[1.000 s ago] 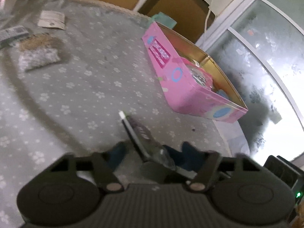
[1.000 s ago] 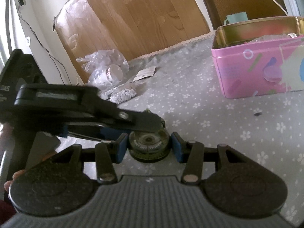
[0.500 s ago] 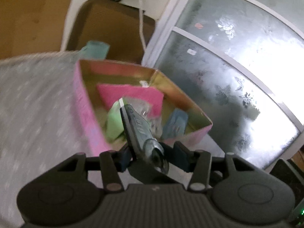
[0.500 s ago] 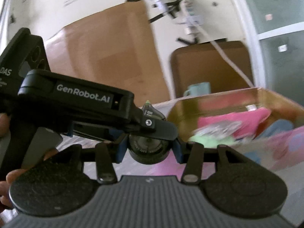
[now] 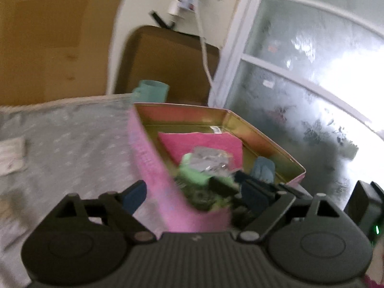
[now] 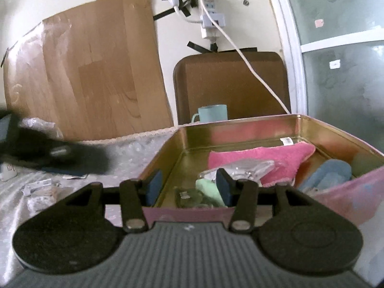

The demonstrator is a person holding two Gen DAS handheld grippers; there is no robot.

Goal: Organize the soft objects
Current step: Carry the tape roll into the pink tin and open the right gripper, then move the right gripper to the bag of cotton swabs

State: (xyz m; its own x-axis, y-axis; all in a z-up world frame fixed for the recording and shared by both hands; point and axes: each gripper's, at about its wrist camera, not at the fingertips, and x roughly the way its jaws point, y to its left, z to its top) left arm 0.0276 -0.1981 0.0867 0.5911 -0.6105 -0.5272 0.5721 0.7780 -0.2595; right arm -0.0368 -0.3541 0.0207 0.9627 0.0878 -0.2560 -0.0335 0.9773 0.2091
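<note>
Left gripper [image 5: 192,196] jaws have just opened, empty, over the pink rectangular tin box [image 6: 283,129] to drop items; right gripper [image 6: 189,188] jaws half-open, empty.

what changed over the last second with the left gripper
The left gripper carried the dark tube from over the tablecloth to the pink tin; its jaws have just been opening, and the tube now lies in the tin, no longer between them. The pink towel and tin stayed put.
</note>
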